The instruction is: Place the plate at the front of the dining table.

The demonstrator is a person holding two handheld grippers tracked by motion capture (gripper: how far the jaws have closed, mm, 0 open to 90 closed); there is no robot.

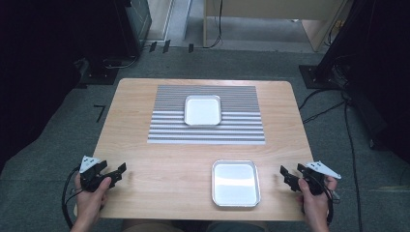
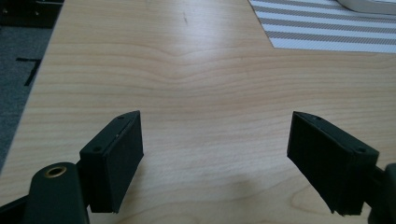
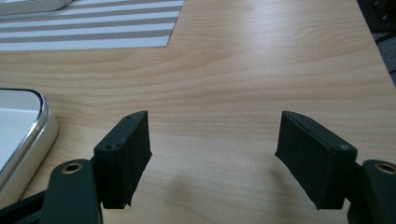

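Two shallow metal trays lie on the wooden table [image 1: 159,159]. The far tray [image 1: 203,110] rests on a grey striped mat [image 1: 207,116] in the middle; its edge [image 2: 369,4] peeks into the left gripper view, and the near tray [image 1: 235,182] sits by the front edge, right of centre. My left gripper [image 1: 117,172] hovers at the front left corner, open, jaws wide apart over bare wood [image 2: 215,154]. At the front right edge my right gripper [image 1: 286,175] is open too, with the near tray's rim [image 3: 32,135] just to its left. Both trays look empty.
The striped mat [image 2: 327,28] reaches into the upper part of both gripper views [image 3: 93,25]. Grey carpet, cables [image 1: 329,111] and dark equipment stands surround the table. A wooden desk [image 1: 270,19] stands at the back.
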